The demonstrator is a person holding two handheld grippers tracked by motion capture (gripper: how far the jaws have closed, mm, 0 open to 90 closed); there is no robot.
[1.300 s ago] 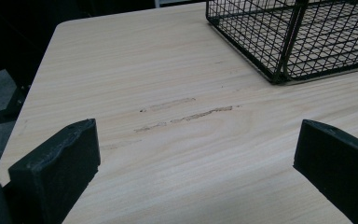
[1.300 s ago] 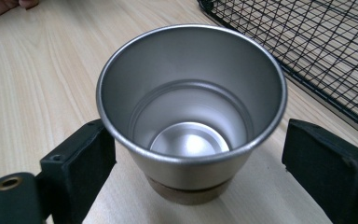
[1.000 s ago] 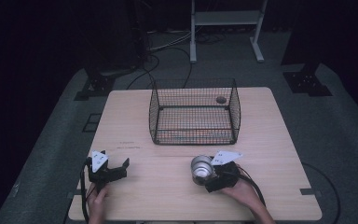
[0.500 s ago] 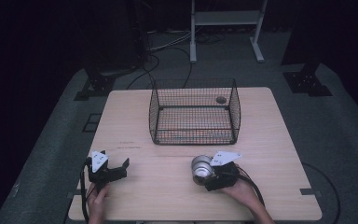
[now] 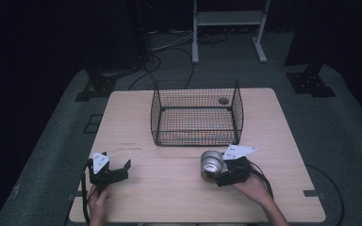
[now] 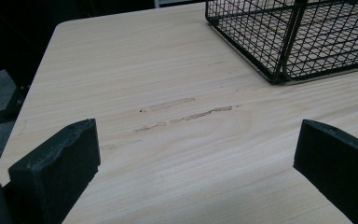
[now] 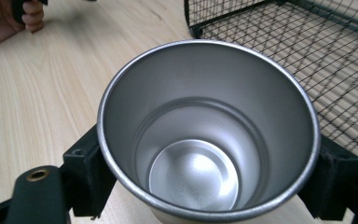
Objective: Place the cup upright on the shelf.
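No text, label, brand, number or sign can be read anywhere in these views. The grey three-cornered plate [image 5: 238, 151] on the right gripper [image 5: 219, 173] carries small dark marks near its middle — too small and blurred to read. The like plate [image 5: 100, 161] on the left gripper [image 5: 122, 168], by the table's [image 5: 273, 122] front-left corner, bears similar specks, equally illegible. The steel cup [image 7: 207, 128] shows a plain inside — no stamp.
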